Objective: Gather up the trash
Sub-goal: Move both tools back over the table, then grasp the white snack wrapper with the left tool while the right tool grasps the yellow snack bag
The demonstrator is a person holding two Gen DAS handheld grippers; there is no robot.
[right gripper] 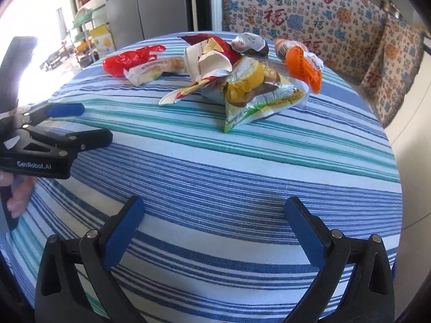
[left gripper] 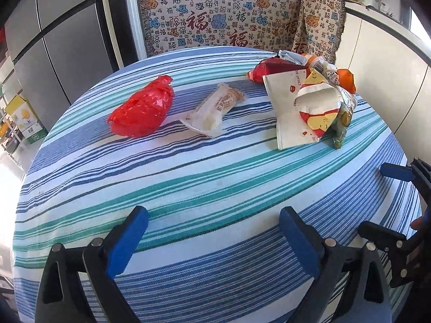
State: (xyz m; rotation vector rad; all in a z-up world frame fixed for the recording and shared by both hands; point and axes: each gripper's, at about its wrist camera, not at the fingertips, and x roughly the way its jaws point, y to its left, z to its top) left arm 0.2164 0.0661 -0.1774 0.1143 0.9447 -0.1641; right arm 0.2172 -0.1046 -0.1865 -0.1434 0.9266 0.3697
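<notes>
Trash lies on a round table with a striped cloth [left gripper: 215, 183]. A crumpled red plastic bag [left gripper: 142, 107] sits at the left, a white snack wrapper [left gripper: 212, 110] beside it, and a pile of wrappers [left gripper: 309, 99] at the right. In the right wrist view the pile [right gripper: 242, 80] holds a yellow-green packet [right gripper: 258, 94] and an orange wrapper [right gripper: 301, 67]; the red bag [right gripper: 126, 60] lies far left. My left gripper [left gripper: 214, 231] is open and empty over the near cloth. My right gripper [right gripper: 214, 223] is open and empty, also short of the trash.
A patterned blanket [left gripper: 221, 13] covers a seat behind the table. A steel fridge [left gripper: 54, 40] stands at the left. The other gripper shows at the right edge of the left view [left gripper: 404, 202] and the left edge of the right view [right gripper: 54, 134].
</notes>
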